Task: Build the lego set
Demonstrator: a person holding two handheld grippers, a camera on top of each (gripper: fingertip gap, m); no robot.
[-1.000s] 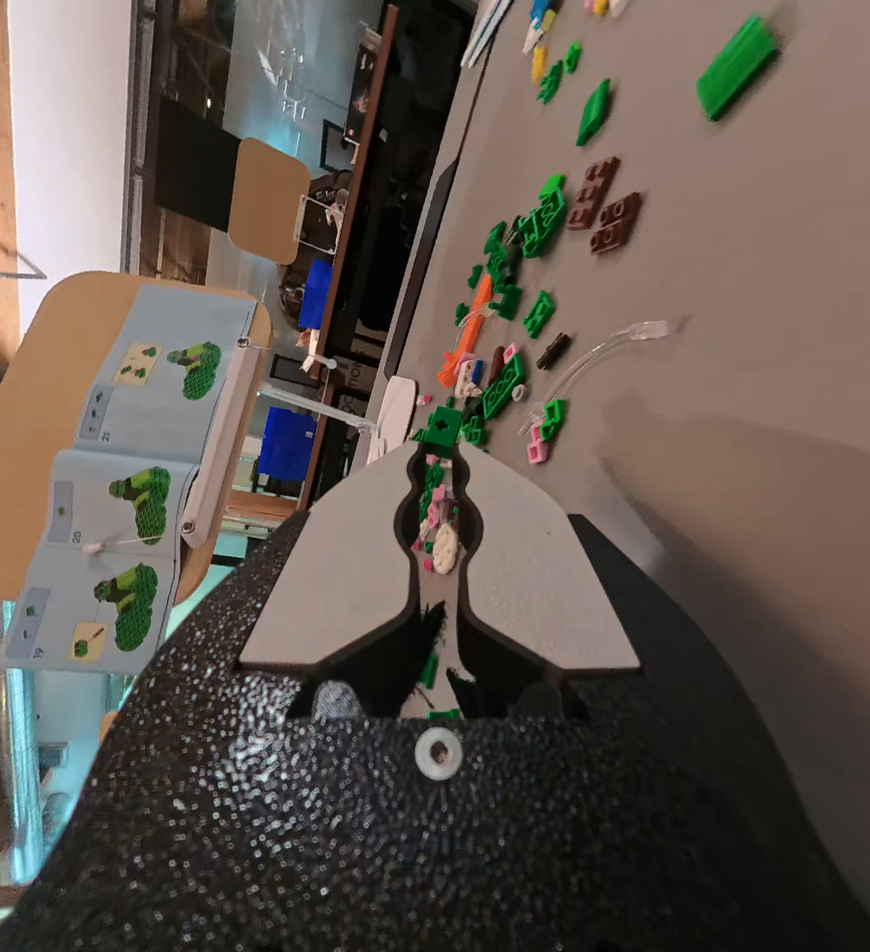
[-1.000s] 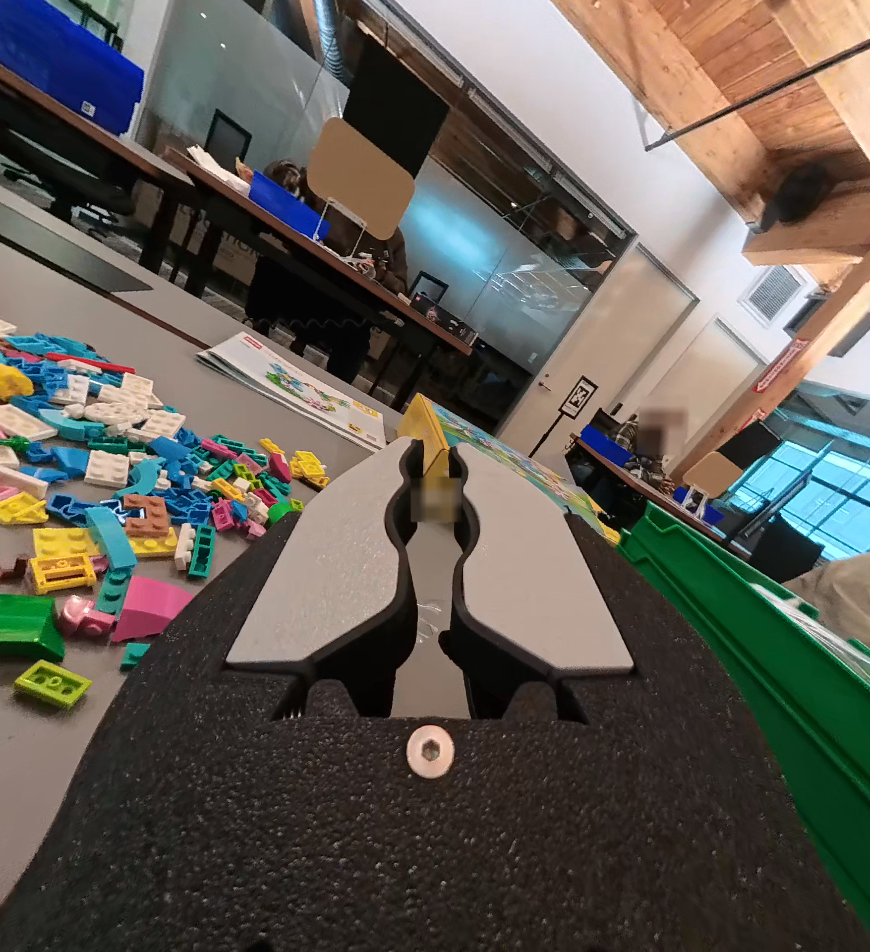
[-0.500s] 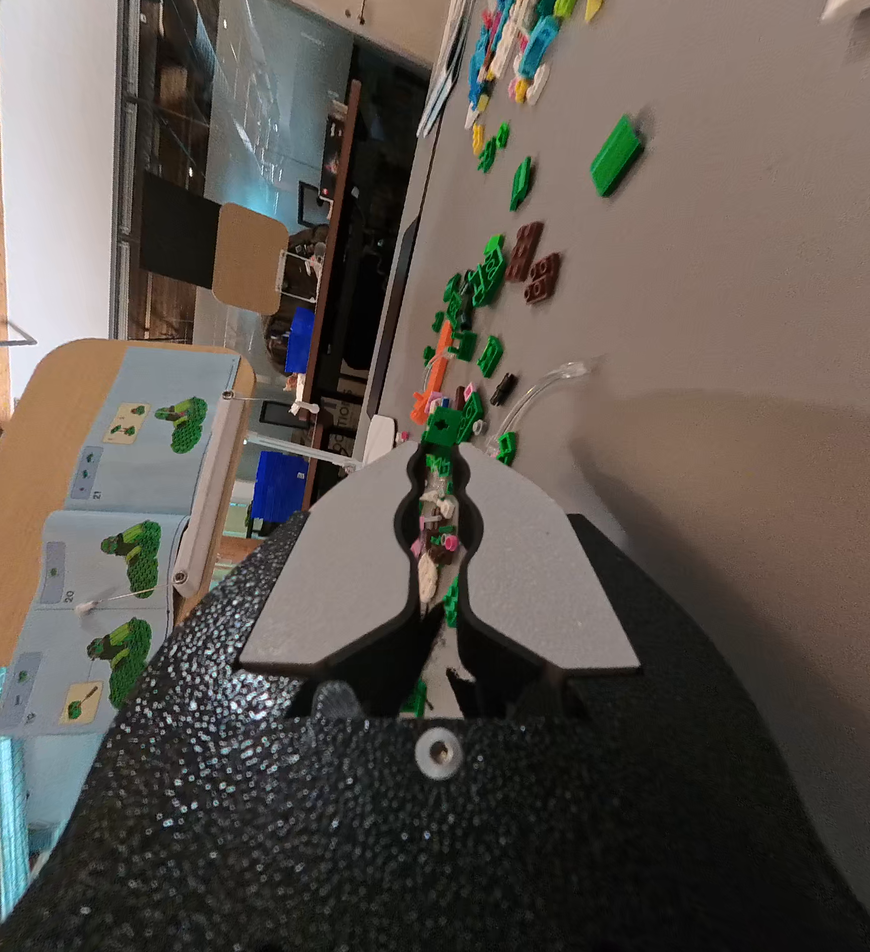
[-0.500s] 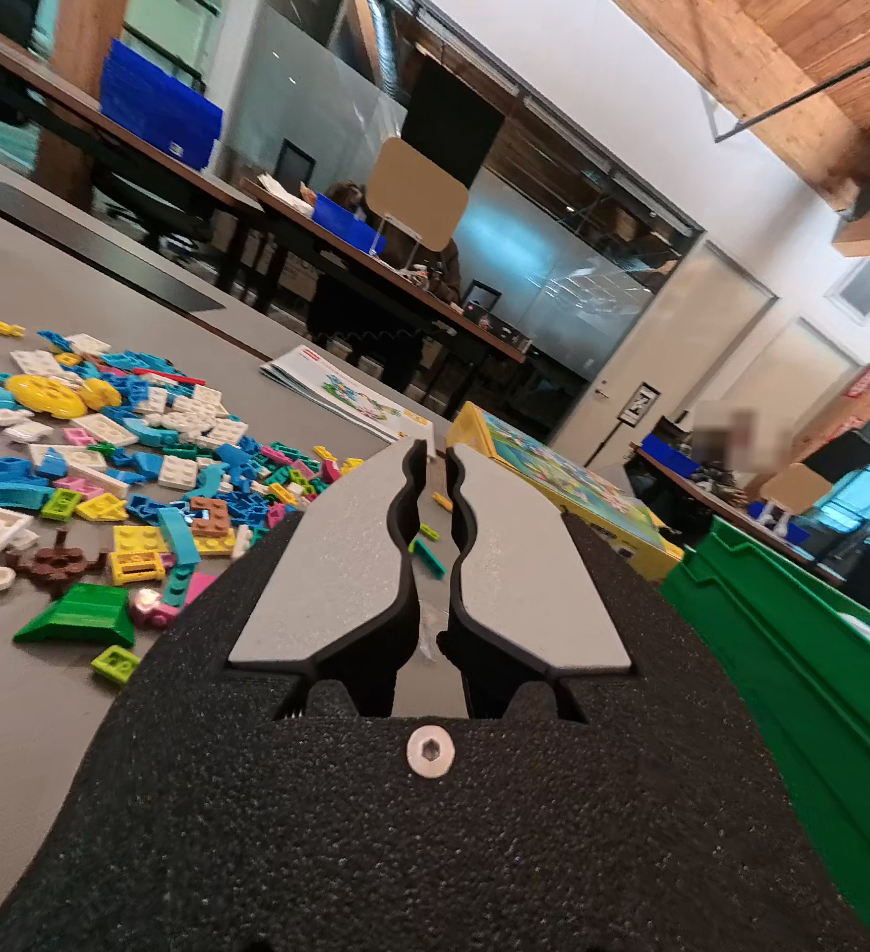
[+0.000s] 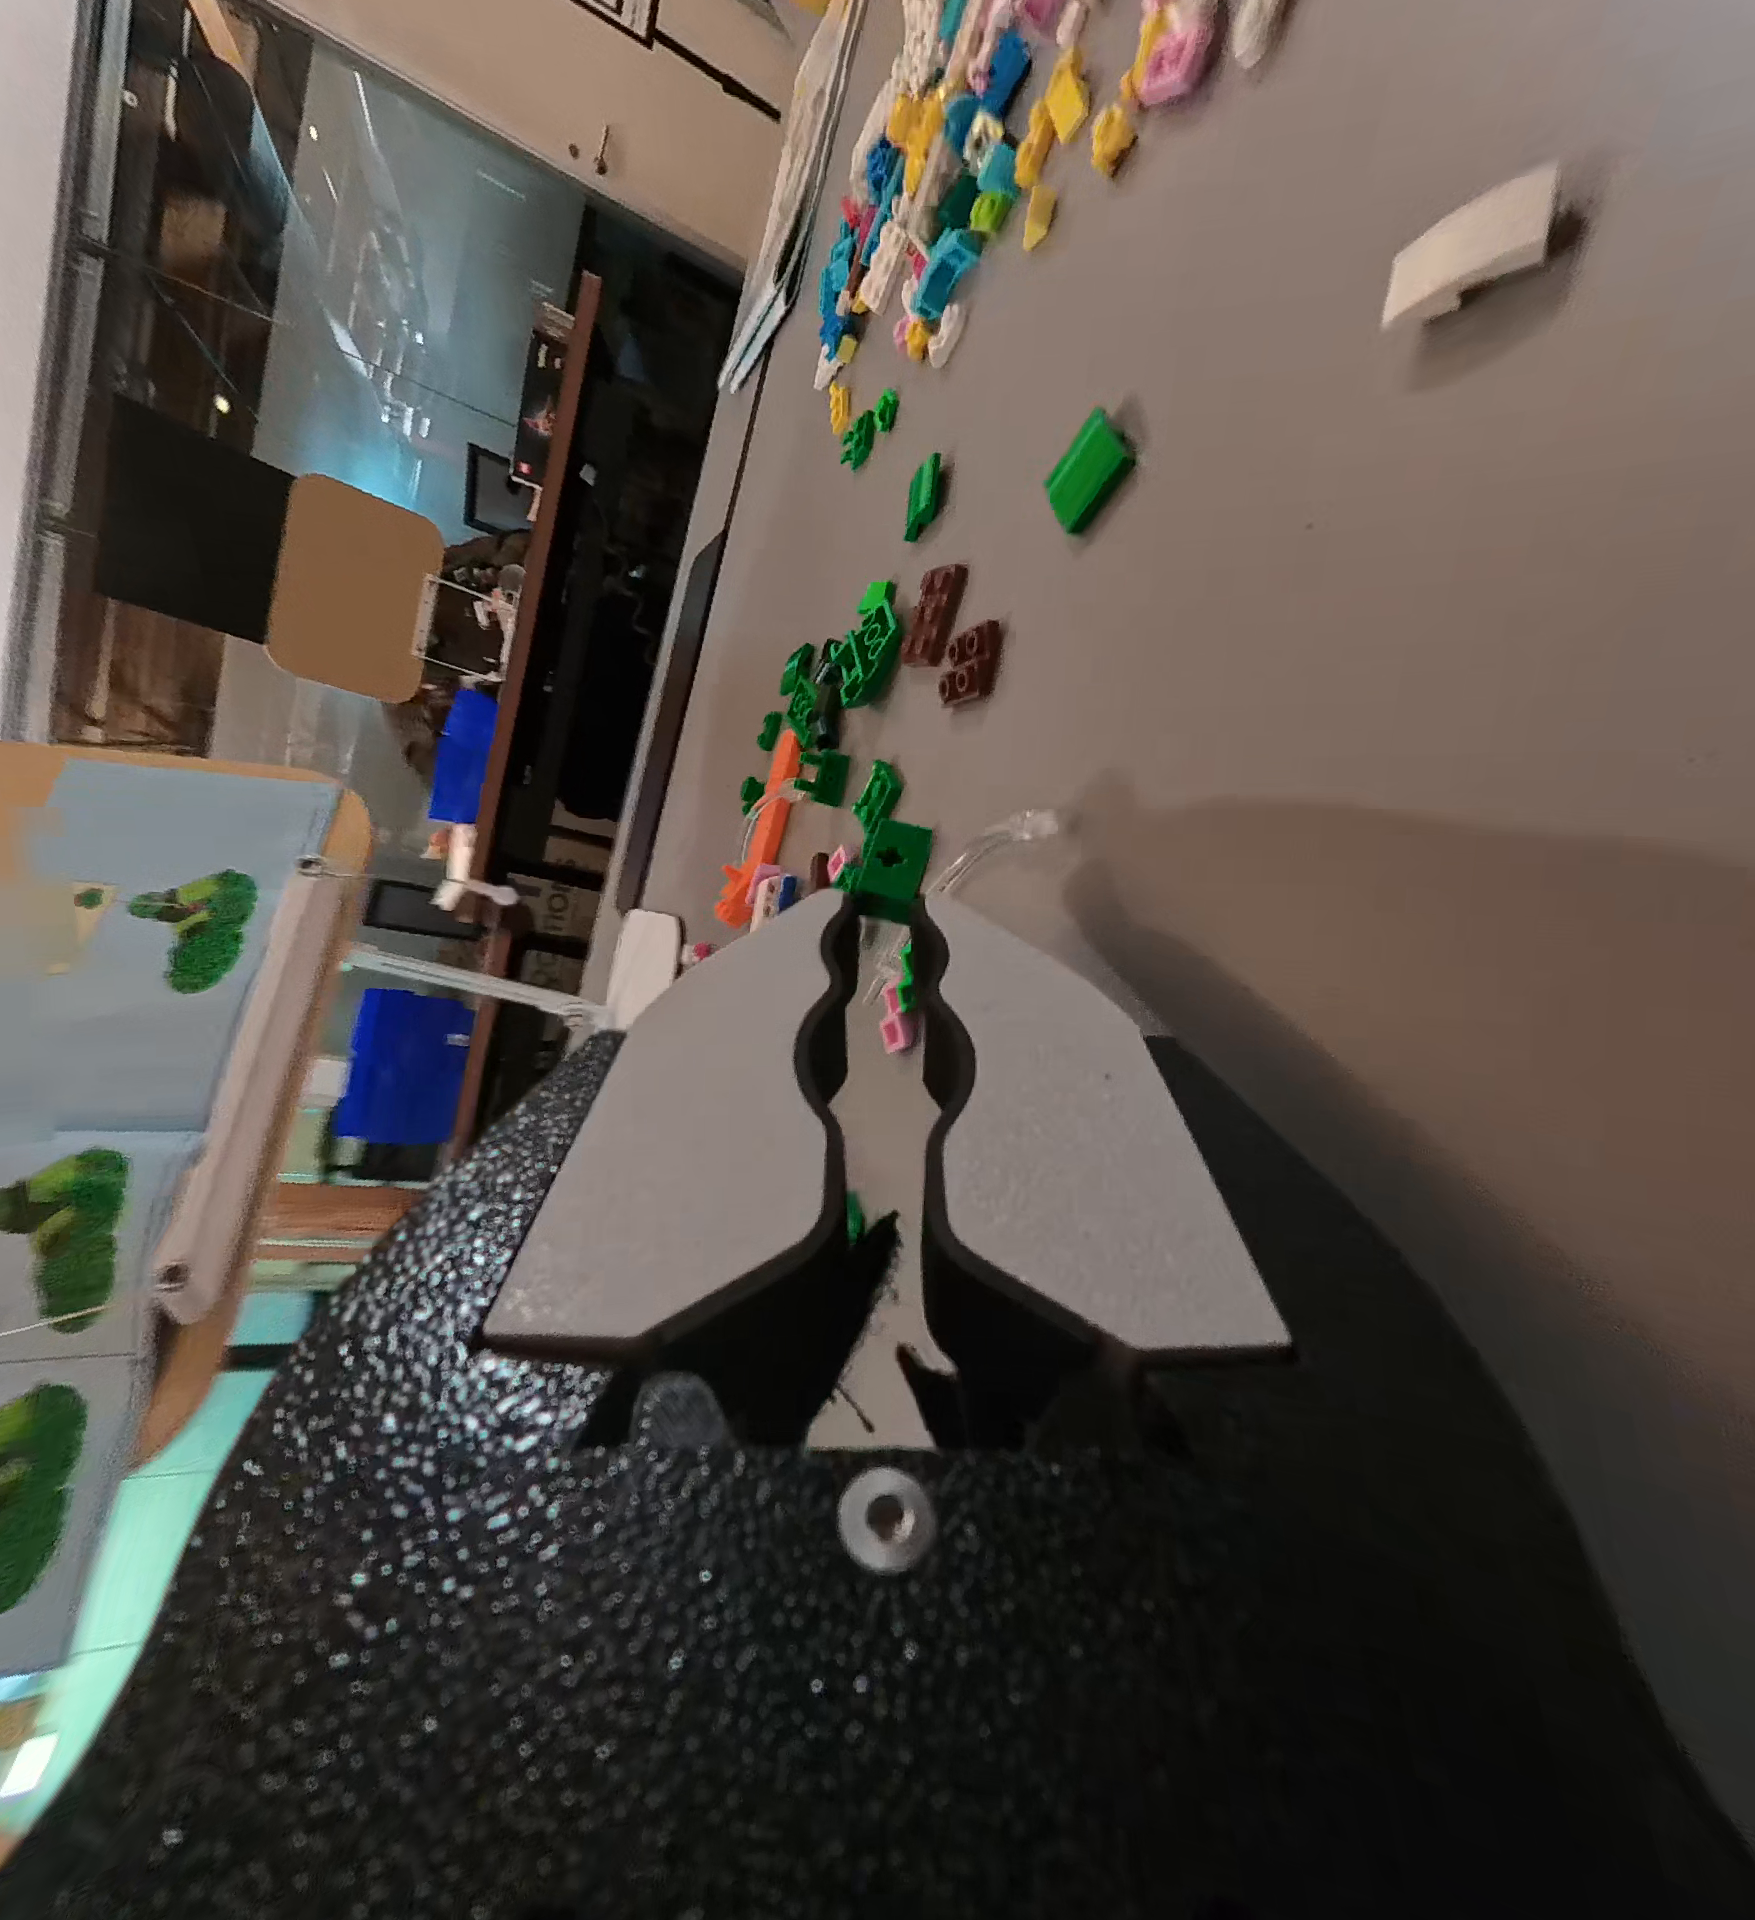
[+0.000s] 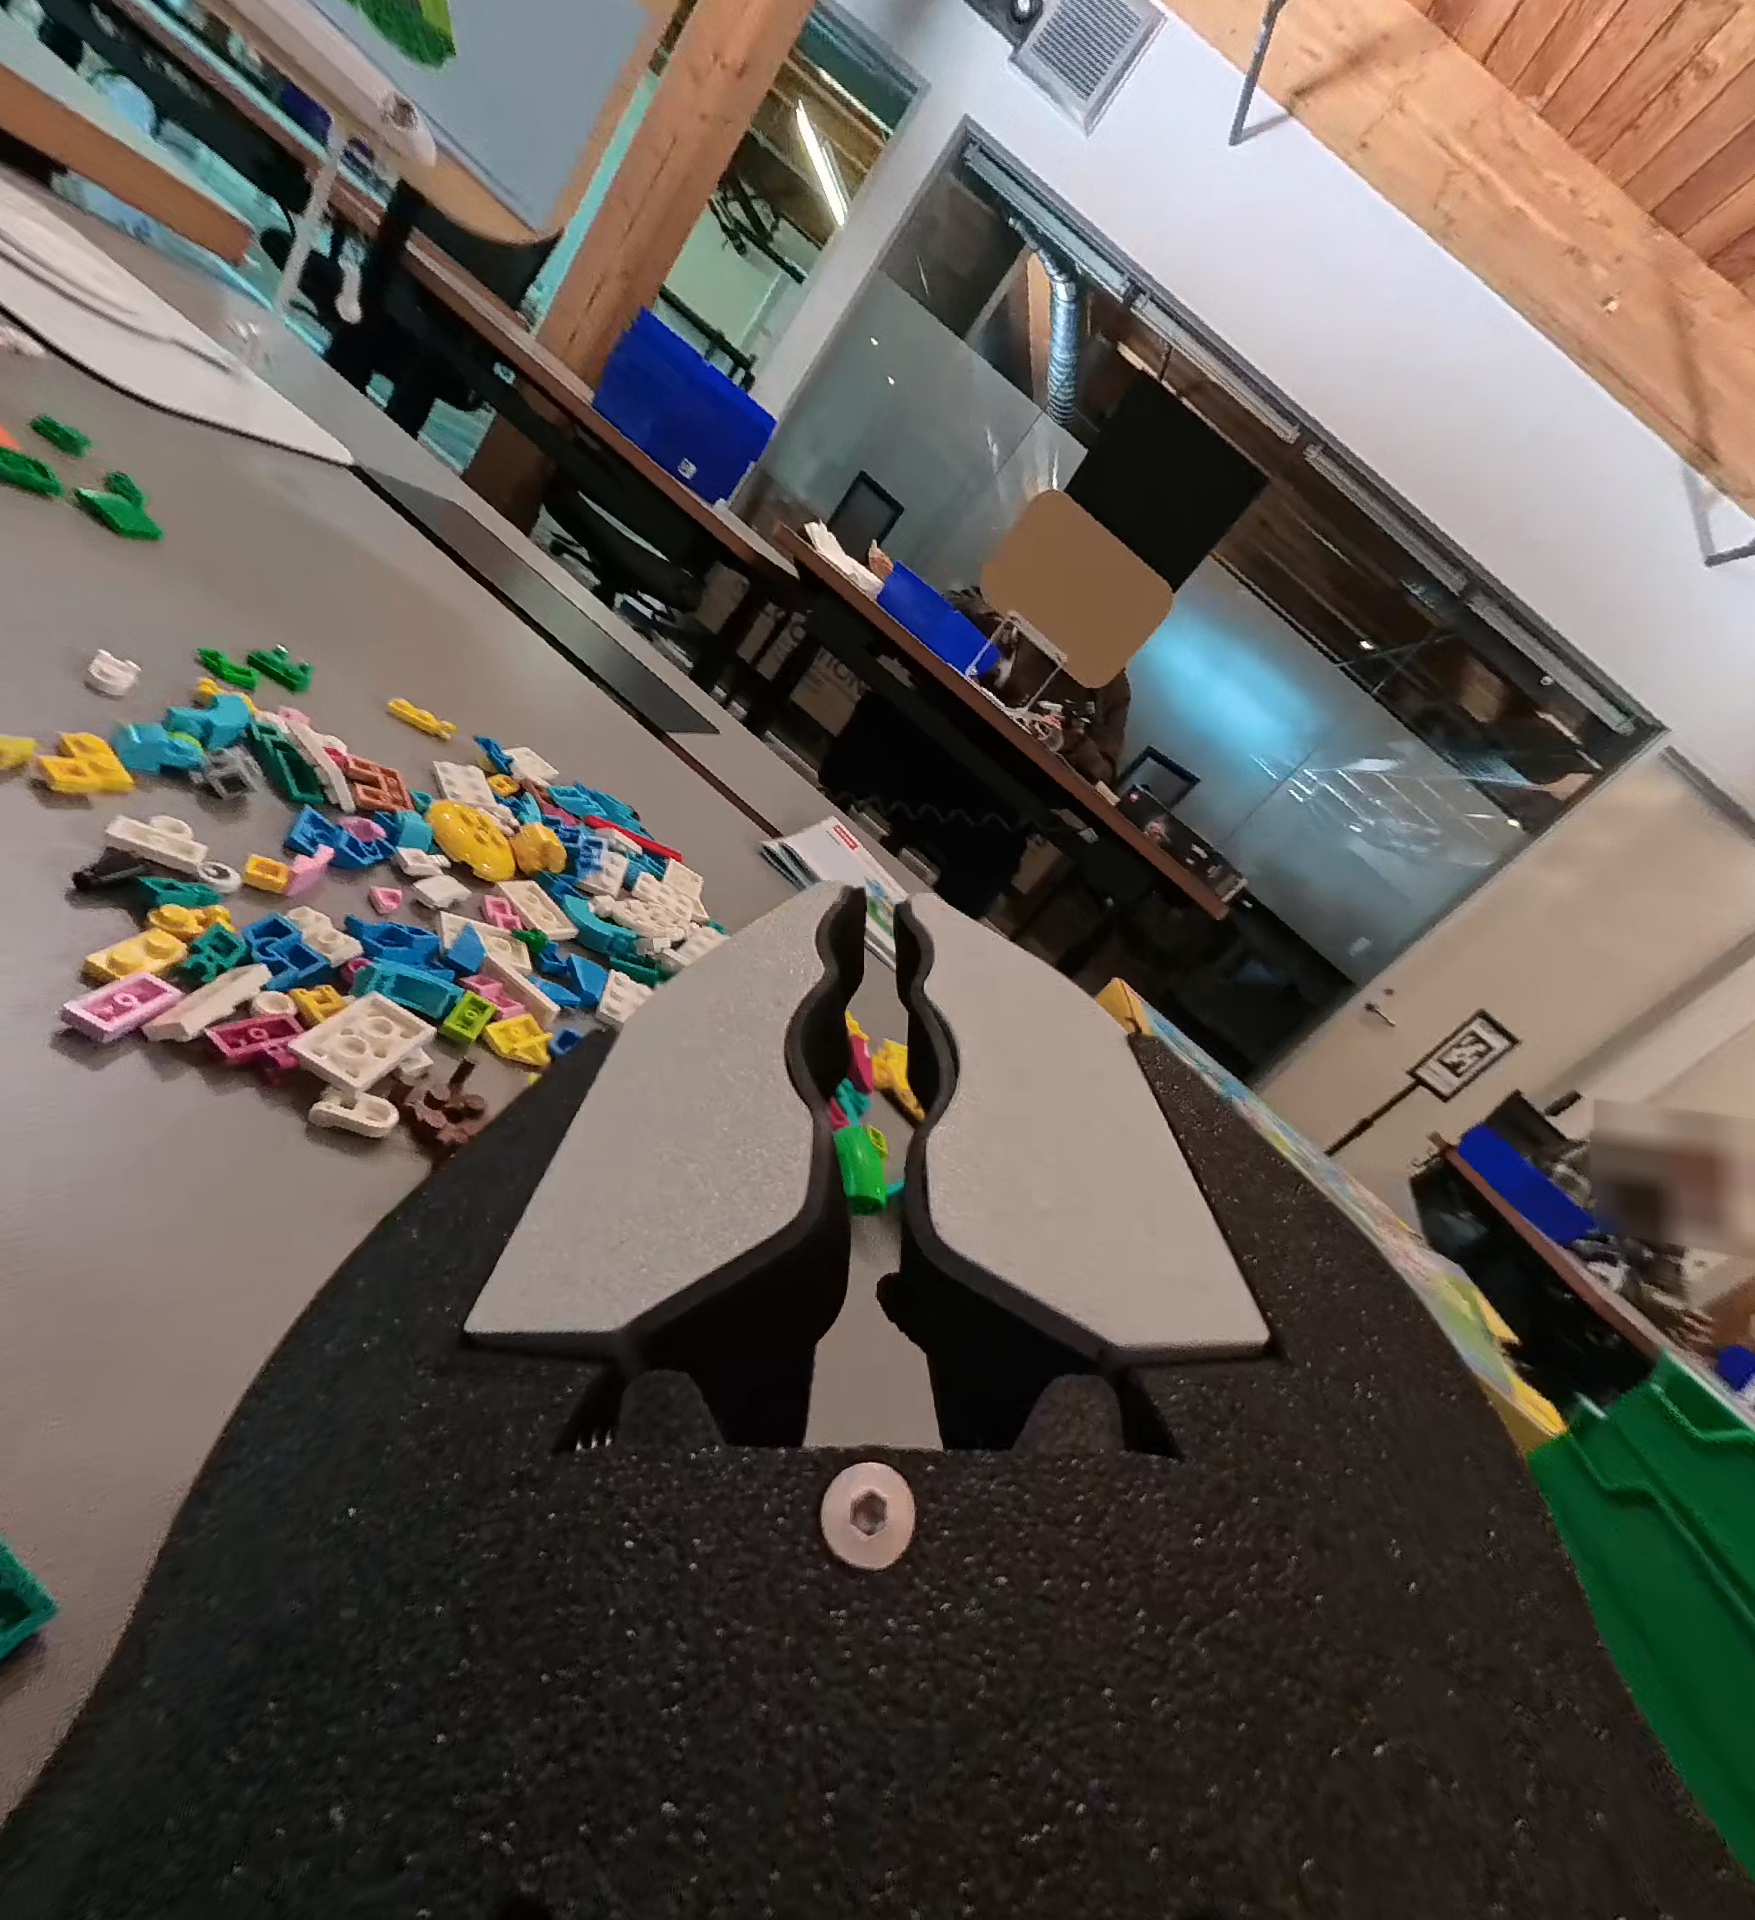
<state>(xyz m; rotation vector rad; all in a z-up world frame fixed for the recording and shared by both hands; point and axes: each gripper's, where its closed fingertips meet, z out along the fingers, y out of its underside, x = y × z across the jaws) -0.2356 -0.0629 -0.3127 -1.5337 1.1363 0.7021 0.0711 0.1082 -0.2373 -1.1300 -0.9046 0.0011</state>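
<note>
left wrist view: the left gripper (image 5: 885, 914) has its fingers (image 5: 717, 1122) nearly together, pinching a small green brick (image 5: 894, 857) with a cross-shaped hole right at the tips. the hold looks shallow, on the brick's near edge only, so a quick turn or a knock could twist the brick out, and it would drop among the loose pieces below. beyond the tips on the grey table (image 5: 1475, 935) lie more green pieces (image 5: 868, 649), two brown plates (image 5: 956, 649), an orange piece (image 5: 764, 842) and a clear curved piece (image 5: 998, 842). a green slope (image 5: 1091, 483) and a white curved piece (image 5: 1470, 255) lie farther off. the instruction booklet (image 5: 125, 1143) stands on a holder at the left, blurred here, so a step could be misread.

right wrist view: the right gripper (image 6: 881, 914) shows only a thin slit between its fingers (image 6: 1049, 1132), and i see nothing held in them. the mixed pile of bricks (image 6: 385, 925) in blue, white, yellow and pink lies to the left and just past the tips, and a lime piece (image 6: 860, 1164) shows through the gap lower down. a green bin (image 6: 1704, 1538) stands close on the right. my judgement: the pieces lie packed and overlapping, so reaching in with tips this close could shove neighbours aside or pick the wrong part, and a swing to the right could strike the bin.
</note>
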